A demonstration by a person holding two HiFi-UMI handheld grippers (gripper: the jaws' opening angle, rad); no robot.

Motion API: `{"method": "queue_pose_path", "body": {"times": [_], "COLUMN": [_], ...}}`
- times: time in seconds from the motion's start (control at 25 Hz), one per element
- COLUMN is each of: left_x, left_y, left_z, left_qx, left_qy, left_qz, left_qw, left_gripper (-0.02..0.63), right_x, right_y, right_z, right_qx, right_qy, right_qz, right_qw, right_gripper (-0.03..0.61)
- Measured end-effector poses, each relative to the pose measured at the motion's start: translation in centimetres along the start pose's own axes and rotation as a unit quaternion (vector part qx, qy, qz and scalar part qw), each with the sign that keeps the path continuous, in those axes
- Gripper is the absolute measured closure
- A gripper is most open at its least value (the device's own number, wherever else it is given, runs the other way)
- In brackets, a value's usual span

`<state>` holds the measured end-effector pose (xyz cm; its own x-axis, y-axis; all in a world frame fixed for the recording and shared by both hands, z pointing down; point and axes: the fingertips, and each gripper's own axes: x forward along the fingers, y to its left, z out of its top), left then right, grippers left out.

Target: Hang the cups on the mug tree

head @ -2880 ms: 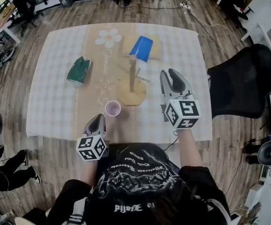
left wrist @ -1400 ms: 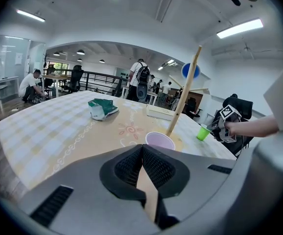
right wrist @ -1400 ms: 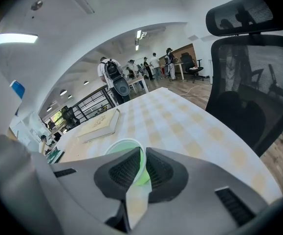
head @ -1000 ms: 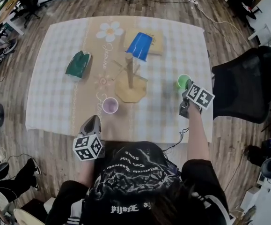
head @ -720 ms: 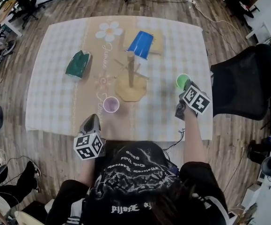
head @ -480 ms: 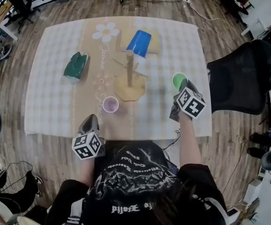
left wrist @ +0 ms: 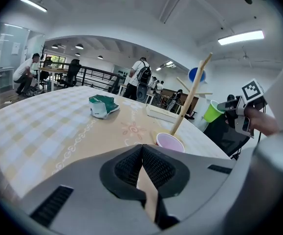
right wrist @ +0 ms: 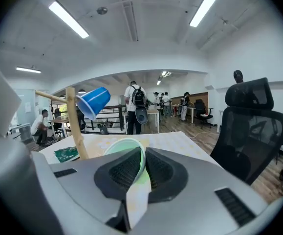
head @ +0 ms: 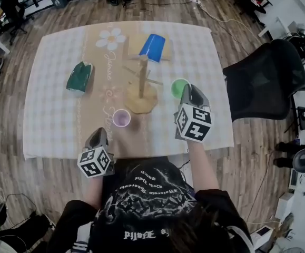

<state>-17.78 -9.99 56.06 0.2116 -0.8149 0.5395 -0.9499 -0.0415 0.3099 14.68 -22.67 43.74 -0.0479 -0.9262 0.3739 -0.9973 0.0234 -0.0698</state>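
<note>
Now right claw [head: 190,91] clamped on green cup [head: 177,87] rim; left claw [head: 98,135] together, empty.

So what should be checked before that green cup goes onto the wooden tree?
1. Green cup clamped by its rim in the right gripper: ok.
2. Free peg on the mug tree: ok, only the blue cup hangs there.
3. Pink cup out of the path: ok, it seems.
4. Left gripper empty, jaws shut, held back: ok.
5. Grip firm enough for tilting: cannot tell.
</note>
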Motion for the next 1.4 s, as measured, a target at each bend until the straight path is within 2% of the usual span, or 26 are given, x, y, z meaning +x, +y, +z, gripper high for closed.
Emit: {"method": "queue_pose_path", "body": {"times": [0.4,0.52,0.96,1.4], "left_x": [-1.2,-1.7,-2.5,-3.1], "left_y": [1.7,2.3,3.9,5.3], "left_z": [0.2,0.2,-0.4,0.0], "left_qx": [0.004,0.005,0.021,0.027], "left_qy": [0.001,0.001,0.011,0.012], "left_qz": [-0.008,-0.008,-0.014,-0.013], "left_qw": [1.0000,1.0000,0.9996,0.9995], "left_gripper": [0.594,0.594,0.594,0.594], "right_x": [-2.4,-3.1,-3.8,-4.0], "right_y": [4.3,4.9,6.2,9.5], "right_z": [1.9,2.1,2.7,3.3], "right_qx": [-0.046,-0.074,-0.102,-0.151], "right_qy": [-0.027,-0.034,-0.050,-0.059], "right_qz": [-0.006,-0.023,-0.081,-0.102], "right_qw": [0.999,0.996,0.990,0.982], "right_gripper": [0.537,0.537,0.532,0.522]}}
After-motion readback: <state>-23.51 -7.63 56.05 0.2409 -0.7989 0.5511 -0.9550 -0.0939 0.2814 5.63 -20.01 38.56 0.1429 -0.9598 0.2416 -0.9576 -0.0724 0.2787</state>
